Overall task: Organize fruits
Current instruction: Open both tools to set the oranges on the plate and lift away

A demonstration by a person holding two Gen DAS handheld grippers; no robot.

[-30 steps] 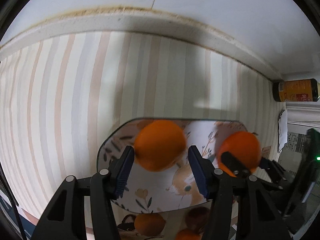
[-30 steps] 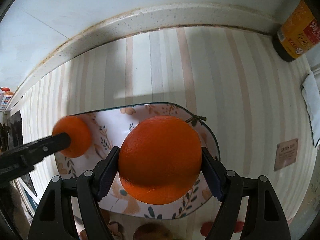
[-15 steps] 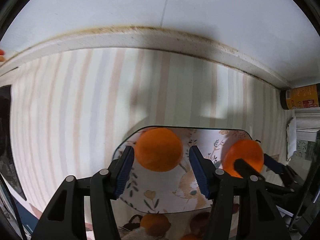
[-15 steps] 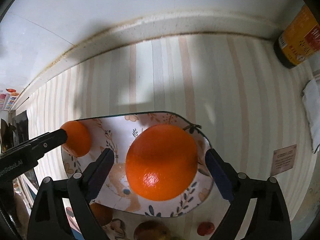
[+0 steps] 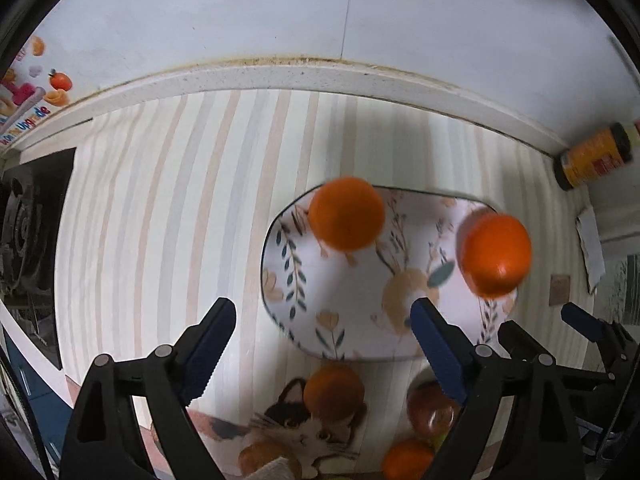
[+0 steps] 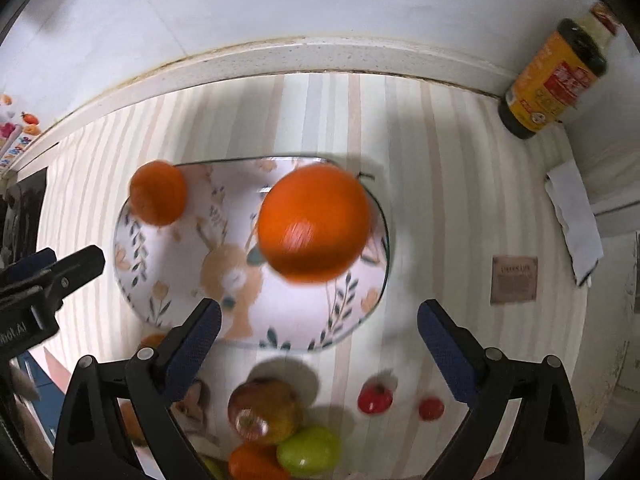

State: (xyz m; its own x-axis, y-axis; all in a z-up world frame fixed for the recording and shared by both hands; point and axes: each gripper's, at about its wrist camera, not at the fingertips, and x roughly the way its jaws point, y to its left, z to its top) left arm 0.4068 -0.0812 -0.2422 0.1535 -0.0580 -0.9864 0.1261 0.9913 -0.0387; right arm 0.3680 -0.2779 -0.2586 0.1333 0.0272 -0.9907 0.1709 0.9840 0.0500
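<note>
Left gripper (image 5: pixel 322 344) fingers wide apart, holding nothing. Right gripper (image 6: pixel 318 342) also spread wide, empty. Two oranges lie on the floral plate (image 6: pixel 292 320): small orange (image 6: pixel 159 193) at far left rim, big orange (image 6: pixel 314 222) on the right side. Near the plate on the striped cloth (image 6: pixel 440 200): apple (image 6: pixel 264 410), green fruit (image 6: pixel 309 450), another orange (image 5: pixel 334 391), two small red fruits (image 6: pixel 375 399). Sauce bottle (image 6: pixel 554 80) far right by the wall.

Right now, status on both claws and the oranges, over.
Left claw open, empty. Right claw open, empty. Smaller round orange and larger round orange both on floral oval plate. Nothing blocking; loose fruit sits near side of plate.
</note>
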